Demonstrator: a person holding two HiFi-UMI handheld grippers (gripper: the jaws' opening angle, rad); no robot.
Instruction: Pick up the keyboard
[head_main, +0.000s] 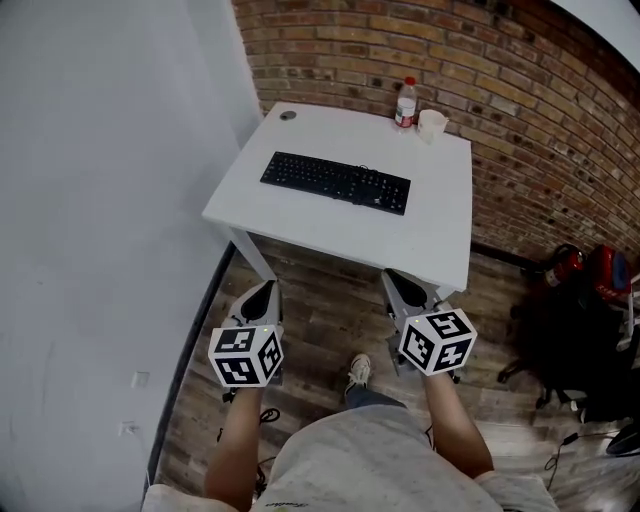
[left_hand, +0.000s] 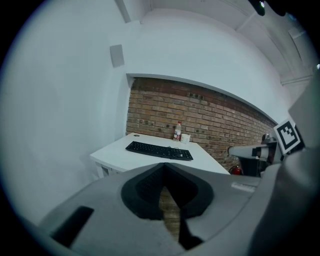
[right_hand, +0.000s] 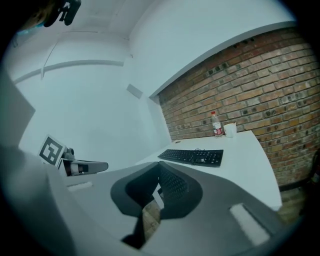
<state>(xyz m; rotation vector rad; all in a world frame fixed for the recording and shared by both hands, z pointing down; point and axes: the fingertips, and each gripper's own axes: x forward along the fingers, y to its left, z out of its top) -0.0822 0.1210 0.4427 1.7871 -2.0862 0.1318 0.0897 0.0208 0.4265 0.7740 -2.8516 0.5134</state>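
A black keyboard (head_main: 335, 182) lies across the middle of a white table (head_main: 440, 245), also seen in the left gripper view as the keyboard (left_hand: 159, 150) and in the right gripper view as the keyboard (right_hand: 192, 157). Both grippers hang over the wooden floor, short of the table's near edge. My left gripper (head_main: 262, 295) is shut and holds nothing. My right gripper (head_main: 400, 285) is shut and holds nothing. Each points toward the table.
A plastic bottle (head_main: 405, 102) and a white cup (head_main: 432, 124) stand at the table's far edge by the brick wall (head_main: 520, 90). A small round object (head_main: 288, 115) sits at the far left corner. A white wall (head_main: 100, 200) runs on the left; dark gear (head_main: 585, 300) lies right.
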